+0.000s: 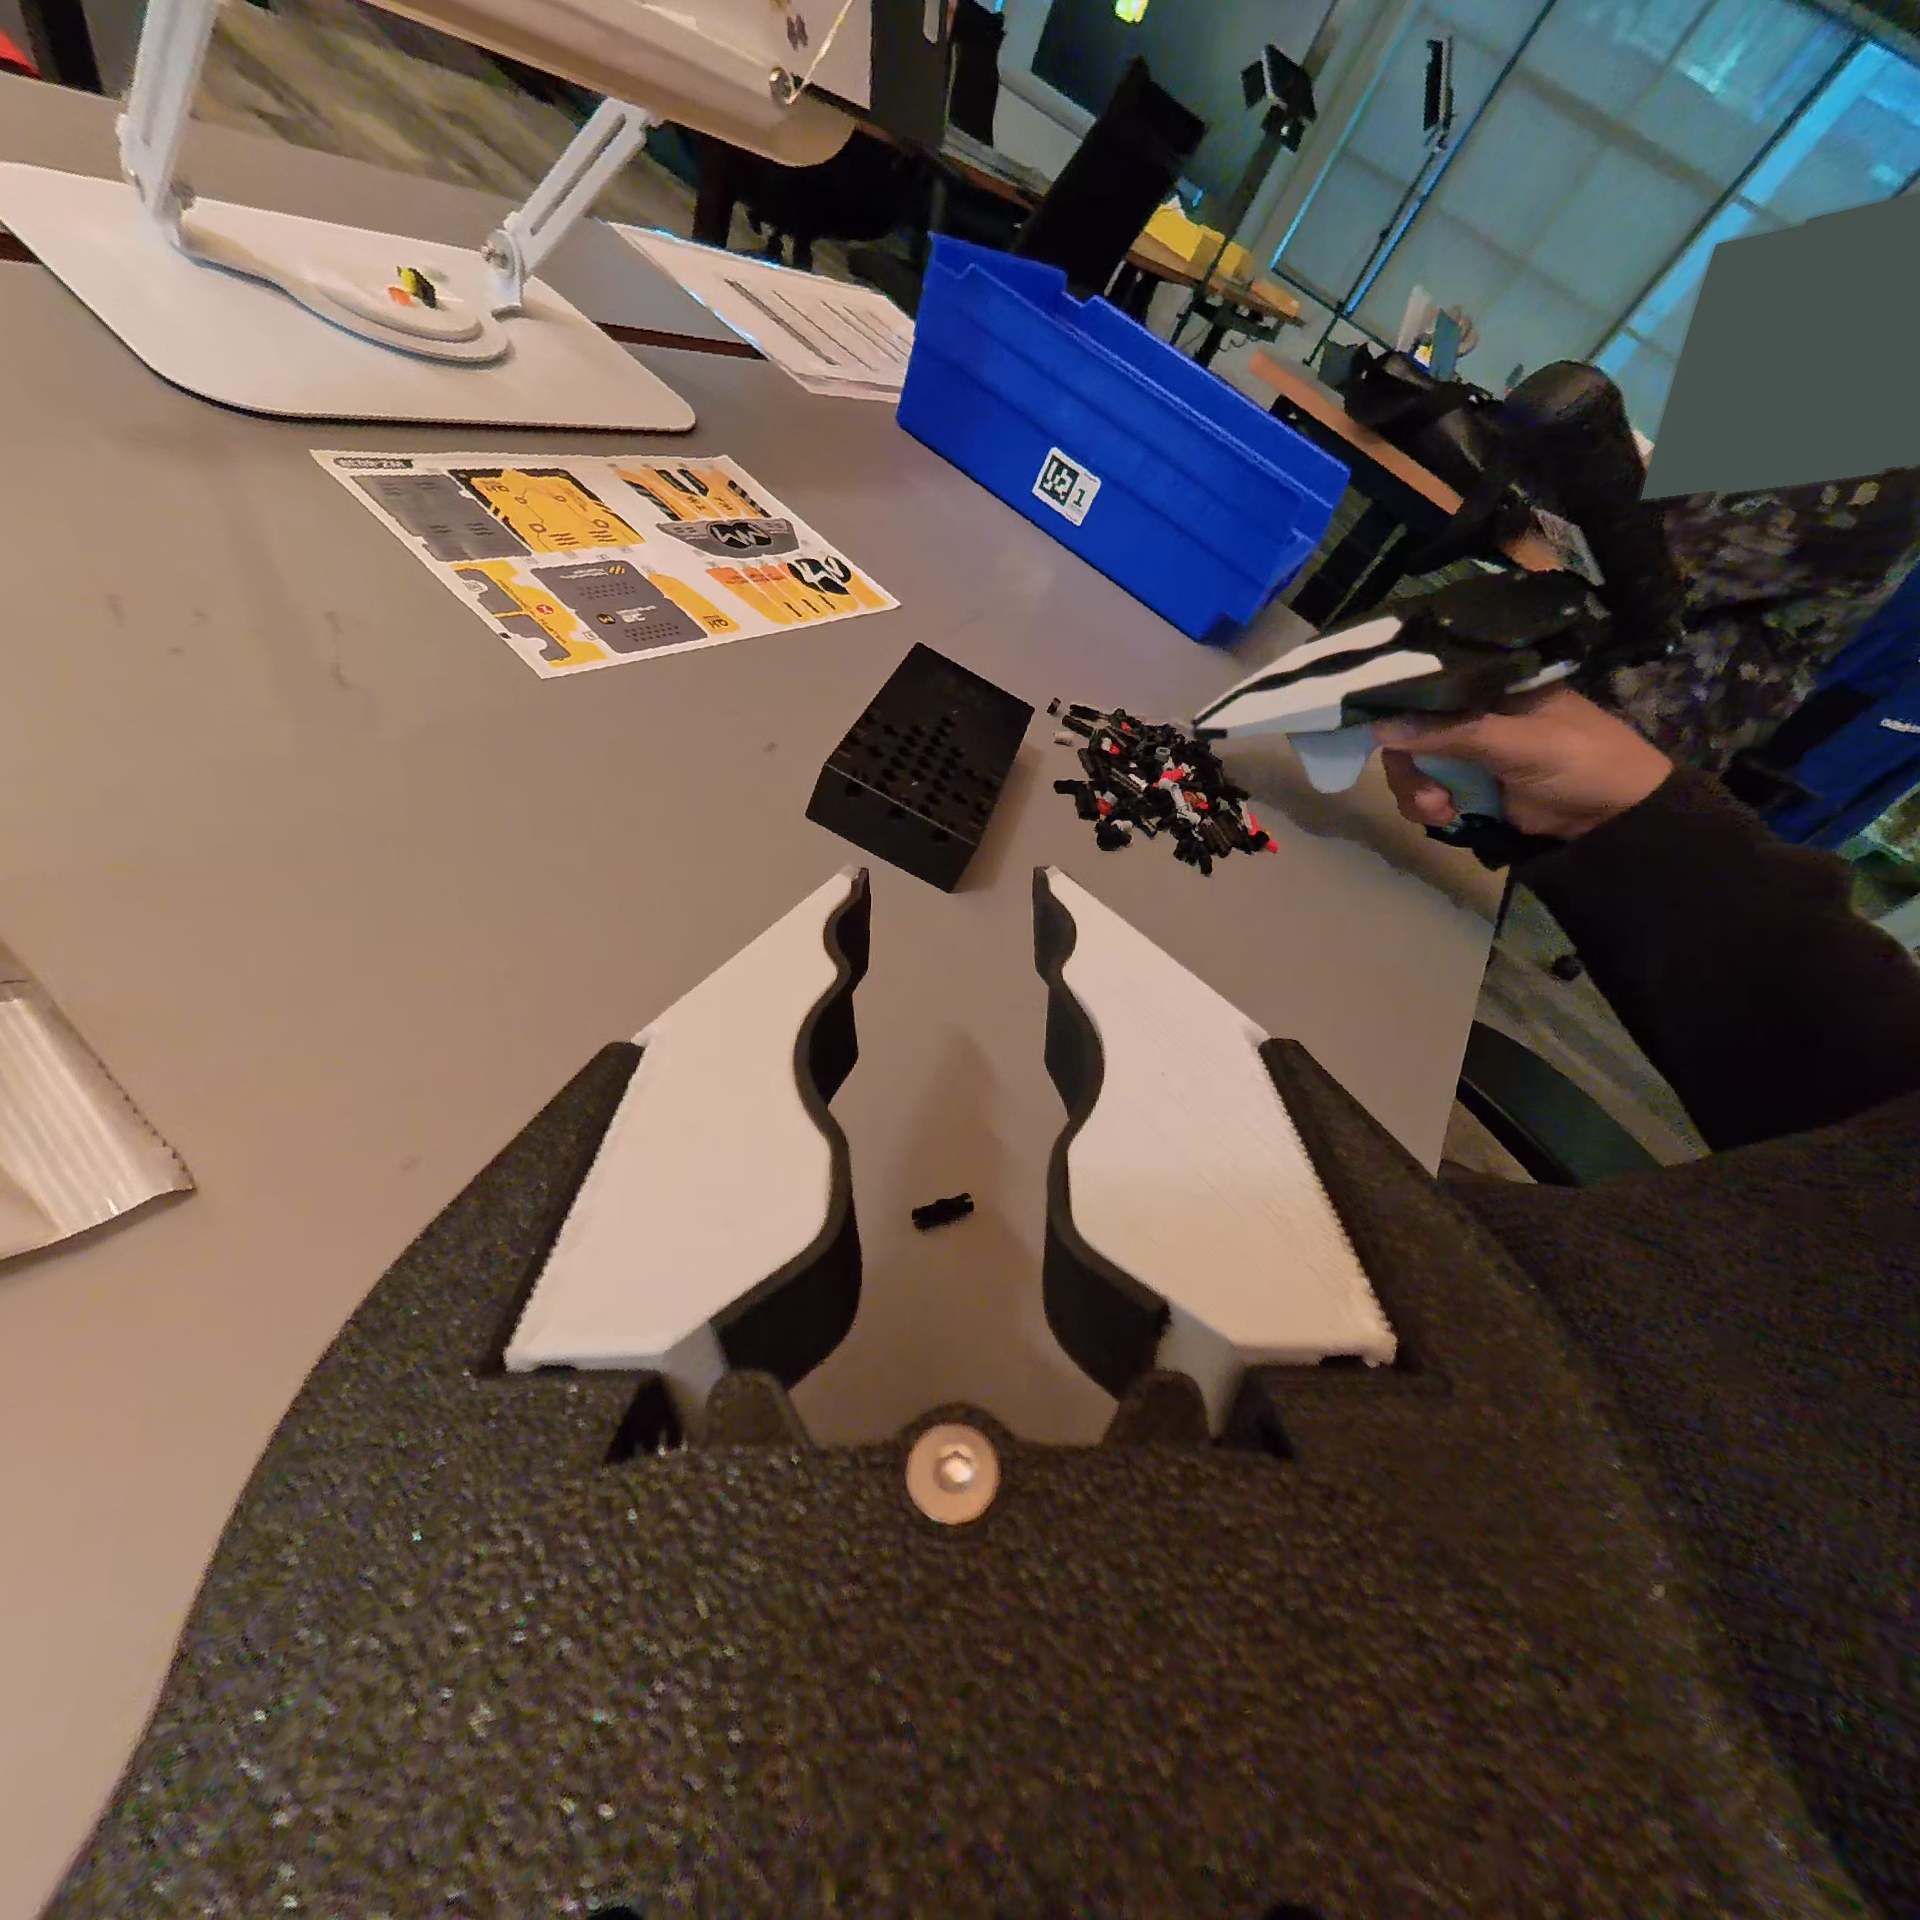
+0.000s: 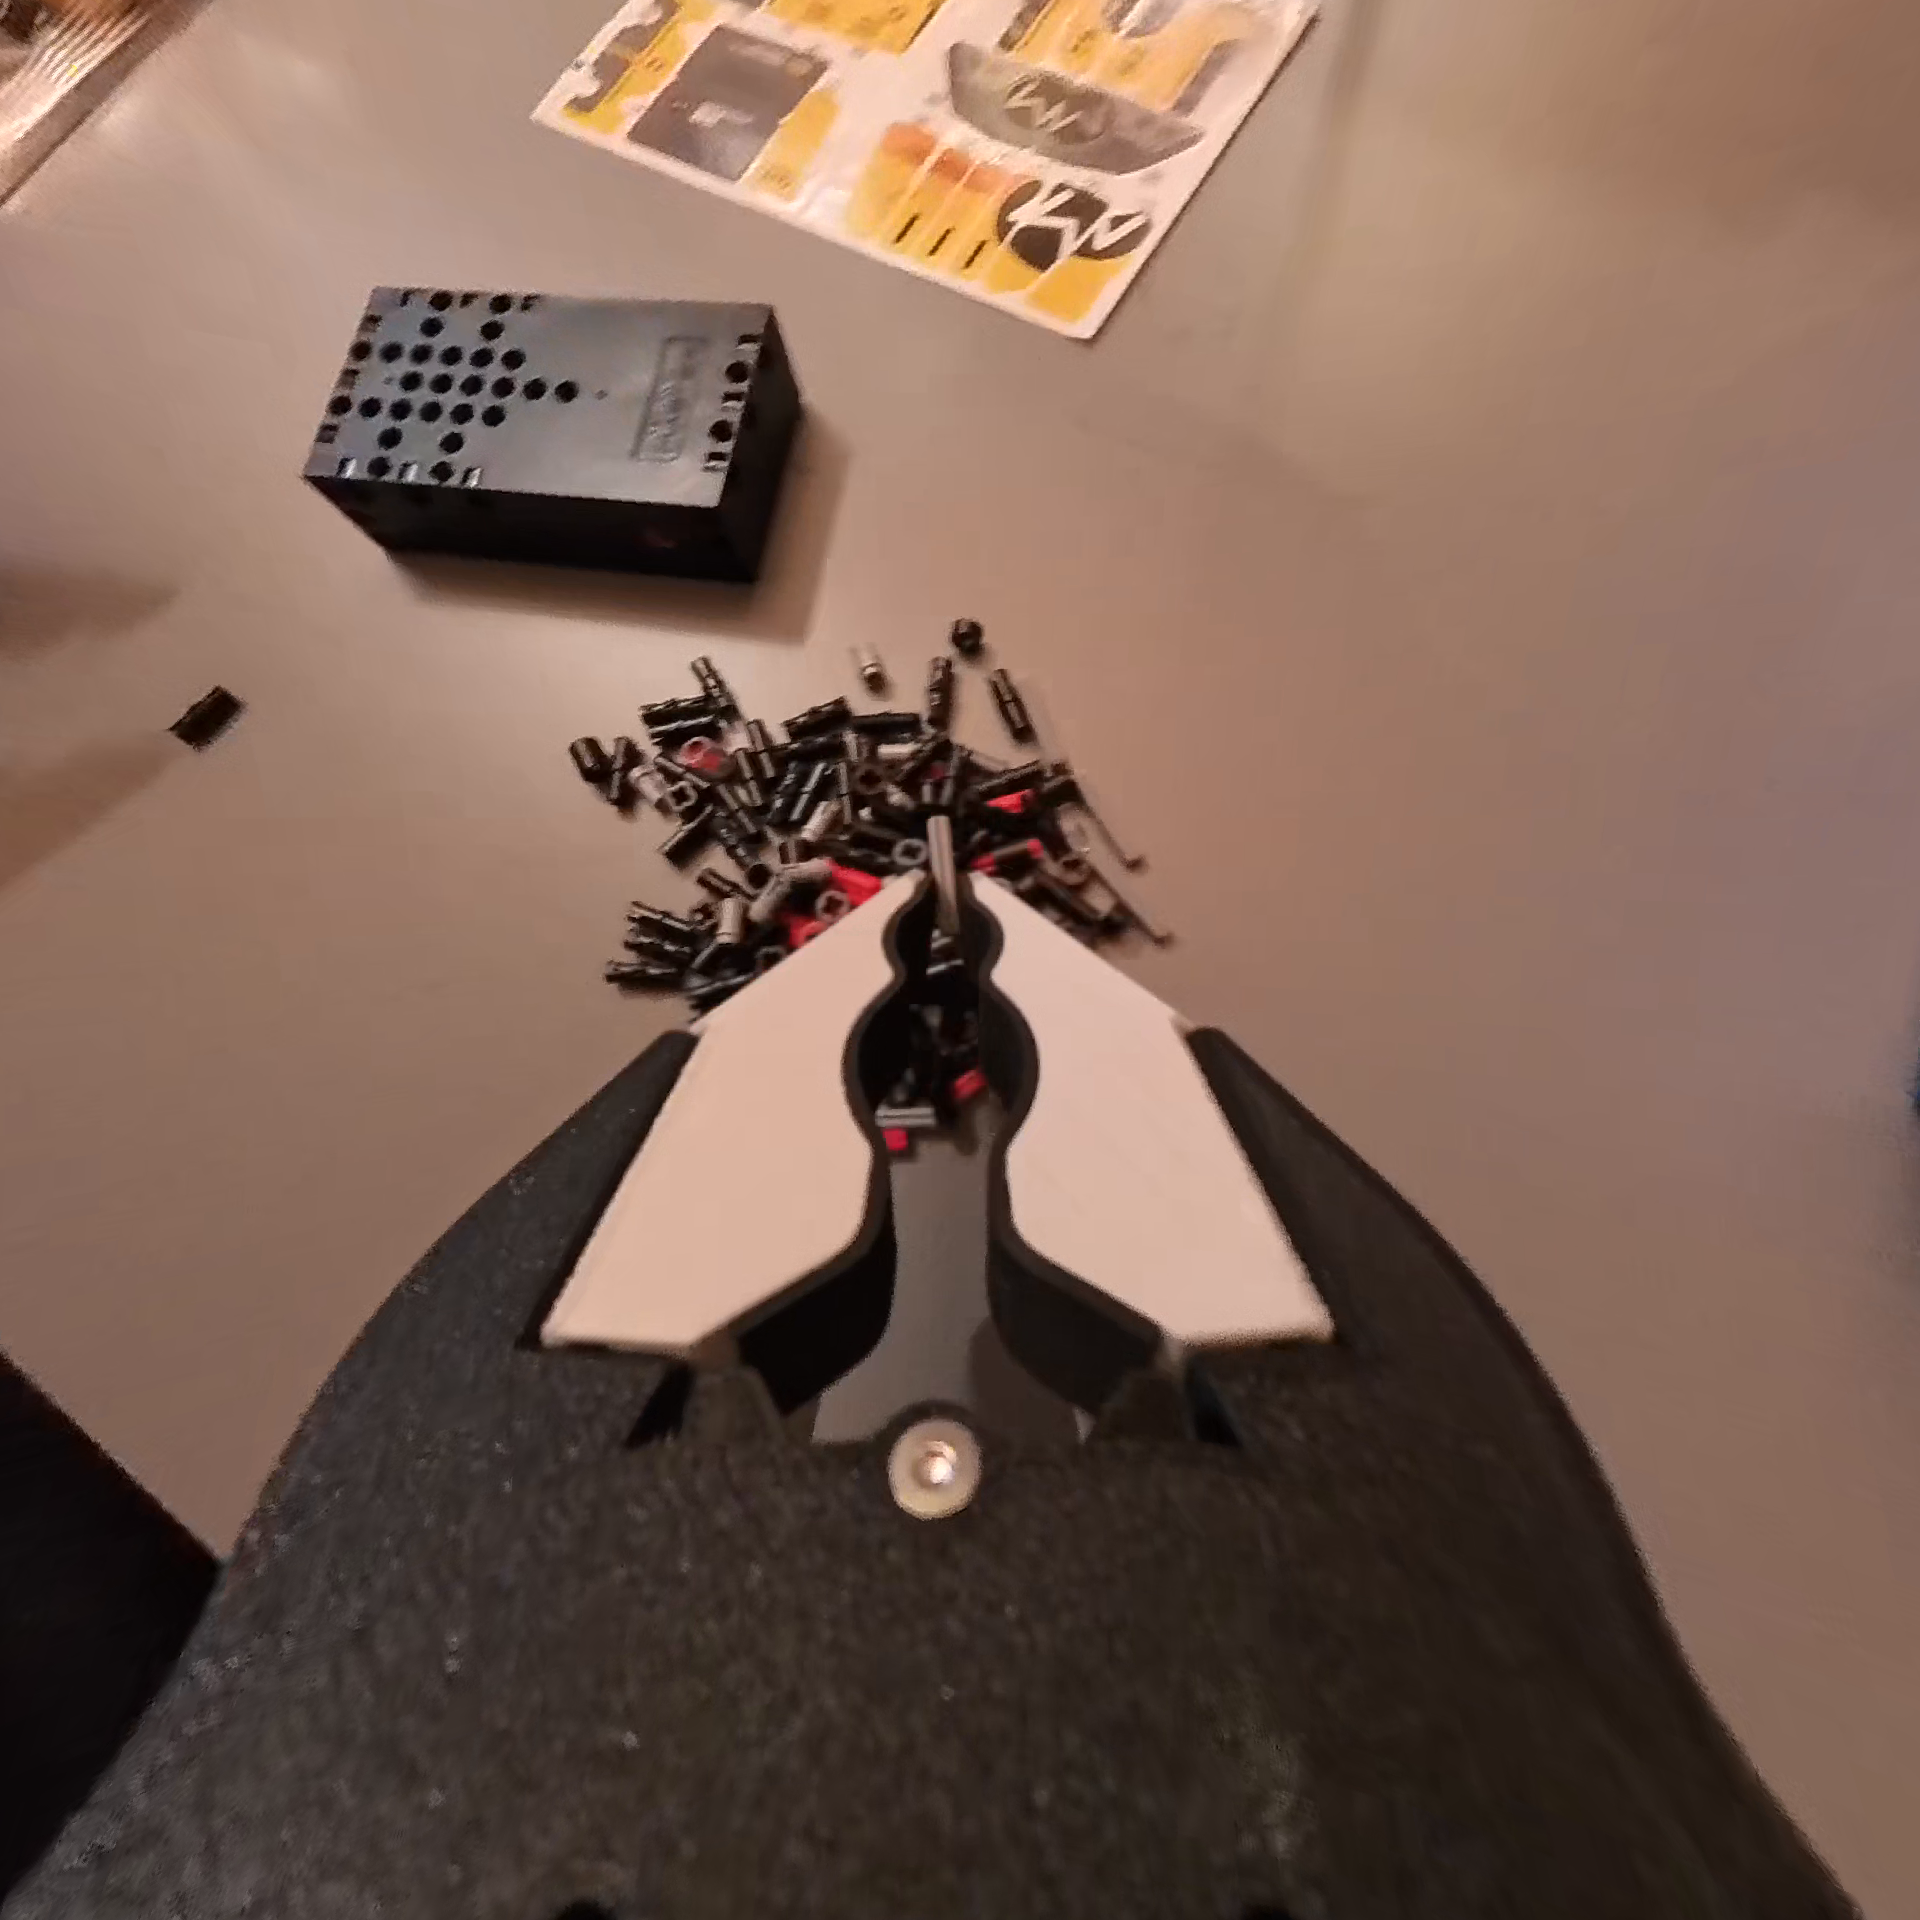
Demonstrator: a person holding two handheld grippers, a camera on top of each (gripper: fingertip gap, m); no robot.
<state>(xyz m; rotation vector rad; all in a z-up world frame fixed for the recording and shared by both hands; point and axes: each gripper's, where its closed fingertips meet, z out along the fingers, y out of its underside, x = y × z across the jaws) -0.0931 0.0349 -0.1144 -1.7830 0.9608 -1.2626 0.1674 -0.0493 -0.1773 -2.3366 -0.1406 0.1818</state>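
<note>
- left gripper (image 1: 951, 883), nearest the lens, jaws spread wide and empty; a lone black pin (image 1: 941, 1211) lies on the table between its fingers
- black perforated block (image 1: 920, 769) just ahead of its tips
- right gripper (image 2: 943, 883) nipped shut on a dark grey pin (image 2: 943, 862), over the pile of pins (image 2: 831, 821)

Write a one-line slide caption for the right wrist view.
Right hand-held gripper shut on a thin black pin above the pile of small parts.

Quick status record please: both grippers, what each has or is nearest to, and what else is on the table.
left gripper: open, empty, above a lone black pin
right gripper: shut on a thin black peg, over the pile of small parts
black block: beside pile, perforated top
sticker sheet: flat, beyond block
blue bin: far table edge
</note>
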